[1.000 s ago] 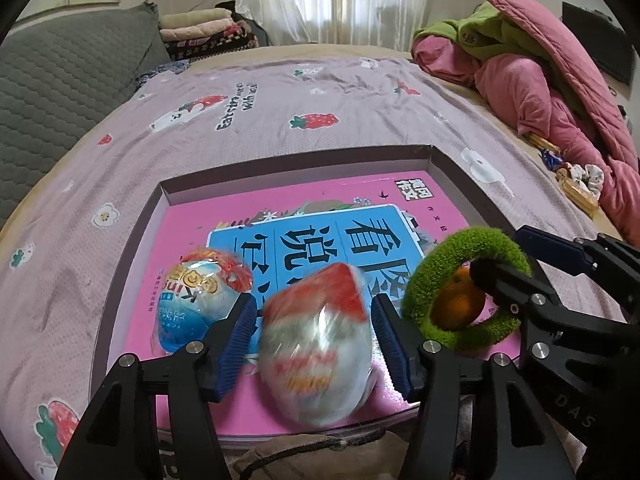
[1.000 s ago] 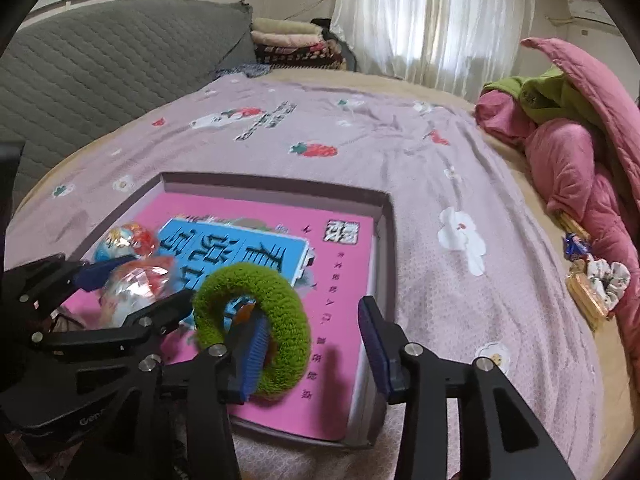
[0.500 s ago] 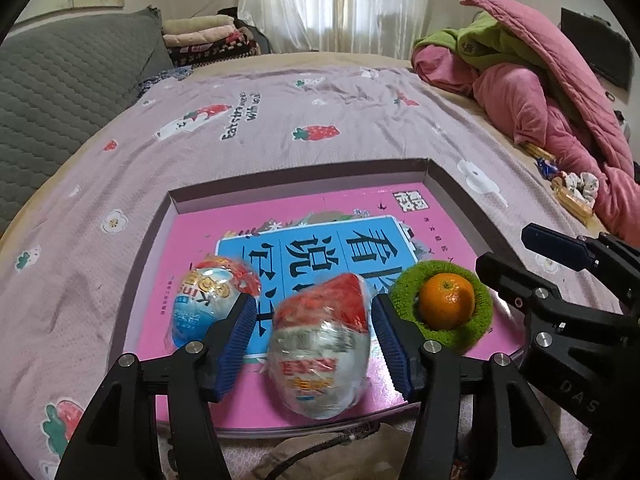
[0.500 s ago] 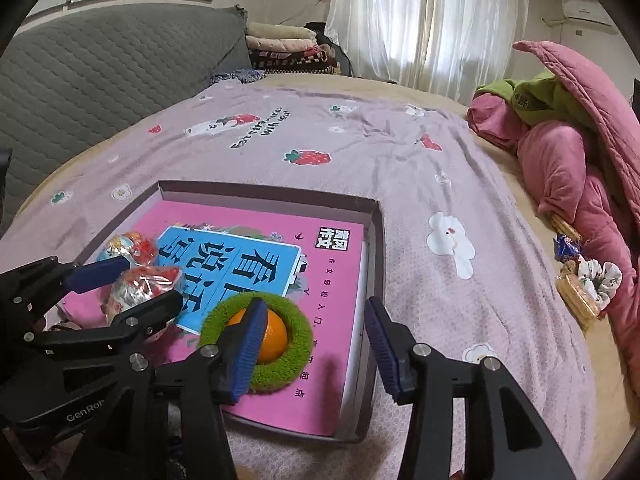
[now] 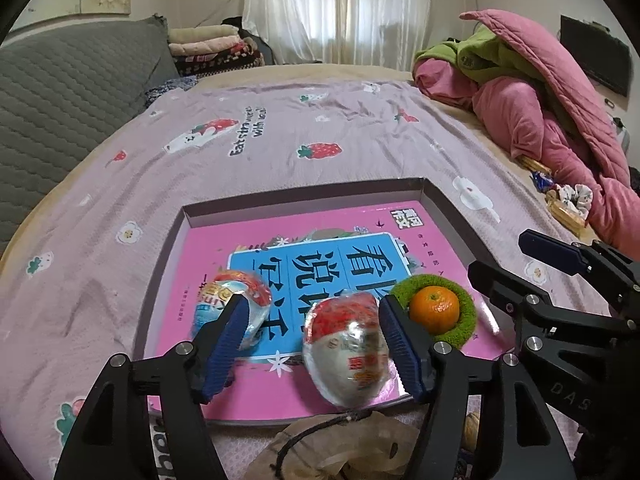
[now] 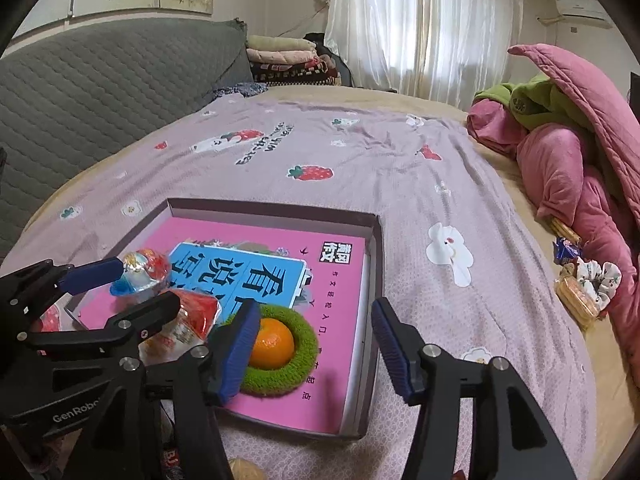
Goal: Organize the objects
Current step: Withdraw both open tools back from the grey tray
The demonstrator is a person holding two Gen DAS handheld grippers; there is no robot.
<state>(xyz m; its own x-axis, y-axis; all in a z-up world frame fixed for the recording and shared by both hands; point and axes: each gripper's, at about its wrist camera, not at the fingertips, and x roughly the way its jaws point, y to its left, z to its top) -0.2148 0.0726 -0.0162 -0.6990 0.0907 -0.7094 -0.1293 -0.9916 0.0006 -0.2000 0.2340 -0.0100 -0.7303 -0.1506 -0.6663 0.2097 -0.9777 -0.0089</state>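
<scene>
Fingers of the left gripper (image 5: 310, 344) now stand apart w/ the red-topped wrapped egg (image 5: 346, 354) lying loose between them, close to the 3 o'clock pad and prob. not touching the 9 o'clock one; a sec ago both pads were tight against it, so that's a release, egg set down on the pink book (image 5: 320, 228). Right gripper (image 6: 312, 354) is also spread wide & holding nothing; 1 s back its fingers had the green fuzzy ring (image 6: 310, 338) tipped up on edge, now the ring lies flat on the book w/ the orange (image 6: 272, 342) sitting in its hole. Meaning for the task, as I read it: both placements look done, everything's inside the shallow box (image 6: 374, 280) on the bed (image 6: 360, 152), next is likely backing out. Largest to smallest: bed sheet, box at centre, book filling it, ring + orange toward 4 o'clock of the book in the left view, right behind the right gripper's 9 o'clock pad in its own view. Red egg at approx 6 o'clock edge of the book, slightly blurred. Blue-and-red wrapped egg (image 5: 240, 300) at 8 o'clock, just beyond the left gripper's 9 o'clock pad, outside the gap.
</scene>
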